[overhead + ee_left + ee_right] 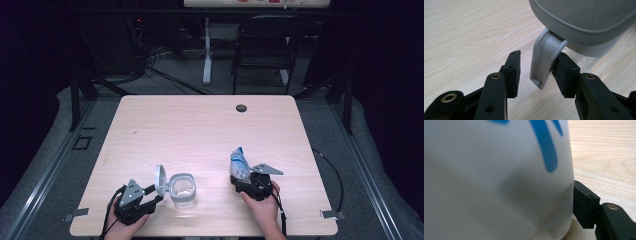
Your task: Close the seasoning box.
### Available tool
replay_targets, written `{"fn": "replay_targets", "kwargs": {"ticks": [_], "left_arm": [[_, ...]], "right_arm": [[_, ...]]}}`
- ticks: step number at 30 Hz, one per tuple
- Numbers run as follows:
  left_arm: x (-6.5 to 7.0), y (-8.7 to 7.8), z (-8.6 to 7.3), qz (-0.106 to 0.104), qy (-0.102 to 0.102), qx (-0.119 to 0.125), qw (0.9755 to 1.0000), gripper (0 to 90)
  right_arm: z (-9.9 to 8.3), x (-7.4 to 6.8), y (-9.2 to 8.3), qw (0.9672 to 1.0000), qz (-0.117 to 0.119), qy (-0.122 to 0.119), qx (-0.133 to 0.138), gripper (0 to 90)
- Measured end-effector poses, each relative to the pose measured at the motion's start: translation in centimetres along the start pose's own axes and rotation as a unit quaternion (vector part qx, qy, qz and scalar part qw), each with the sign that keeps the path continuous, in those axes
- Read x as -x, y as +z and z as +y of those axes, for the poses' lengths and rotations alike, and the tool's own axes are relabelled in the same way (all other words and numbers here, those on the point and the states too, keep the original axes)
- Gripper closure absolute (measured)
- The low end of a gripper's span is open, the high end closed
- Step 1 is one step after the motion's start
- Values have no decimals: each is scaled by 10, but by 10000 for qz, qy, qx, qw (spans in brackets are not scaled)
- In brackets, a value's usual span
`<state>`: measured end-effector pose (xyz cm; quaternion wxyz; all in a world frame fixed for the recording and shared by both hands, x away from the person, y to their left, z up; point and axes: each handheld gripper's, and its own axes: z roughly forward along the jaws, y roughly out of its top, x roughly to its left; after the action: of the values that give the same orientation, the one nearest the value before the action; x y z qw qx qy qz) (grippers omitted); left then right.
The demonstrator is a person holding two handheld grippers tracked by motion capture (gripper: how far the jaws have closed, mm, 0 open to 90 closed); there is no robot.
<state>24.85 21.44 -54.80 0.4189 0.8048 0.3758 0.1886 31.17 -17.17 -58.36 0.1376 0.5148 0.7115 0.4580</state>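
Two items in hand on the desk (210, 125), both near its front edge. Item one: clear jar (183, 190), left of centre, its grey hinged lid (159, 179) standing open. The lid's grey latch tab (546, 57) sits between the fingers (512, 72) of the left gripper (150, 195); these stand partly open, one pad touching the tab, the other apart from it, so no firm clamp yet. Item two: white pouch with blue print (239, 162), upright, right of centre. The right gripper (241, 179) is at its base; one finger (584, 203) rests against the pouch side, the other is hidden, so a full hold cannot be confirmed.

Step judged: steadying the opened jar and securing the pouch, likely for filling. Next move calls for a firm pinch on the pouch, then a lift over the jar mouth.

Surroundings: pale wood-grain top with a dark cable hole (241, 108); beyond, a black chair (265, 45), floor cables, dark room.
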Motion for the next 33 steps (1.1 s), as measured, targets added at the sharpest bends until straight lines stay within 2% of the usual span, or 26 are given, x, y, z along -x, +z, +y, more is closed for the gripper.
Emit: {"fn": "replay_targets", "kwargs": {"ticks": [3,4,10,14,20,22,24,28,33], "left_arm": [[0,0,0,0,-14,2,10000,590],[0,0,0,-2,-15,6,10000,591],[0,0,0,34,-13,18,10000,591],[0,1,-1,44,-18,30,10000,592],[0,1,-1,-12,-42,45,10000,591],[0,1,-1,-12,-39,45,10000,591],[-1,1,-1,-13,-34,40,10000,591],[-1,1,-1,-13,-35,42,10000,591],[0,1,-2,-12,-41,45,10000,592]], "right_arm": [[0,0,0,10000,34,-12,-5,399],[0,0,-1,9999,-4,-102,-68,404],[0,-1,-1,9999,66,-121,-35,411],[2,-1,-3,9997,47,-167,-169,413],[3,-2,-5,9994,137,-251,-196,413],[3,-1,-5,9992,88,-288,-257,413],[3,-2,-6,9994,147,-246,-207,413],[3,-3,-8,9989,69,-352,-297,413],[3,-3,-9,9991,104,-321,-251,413]]}}
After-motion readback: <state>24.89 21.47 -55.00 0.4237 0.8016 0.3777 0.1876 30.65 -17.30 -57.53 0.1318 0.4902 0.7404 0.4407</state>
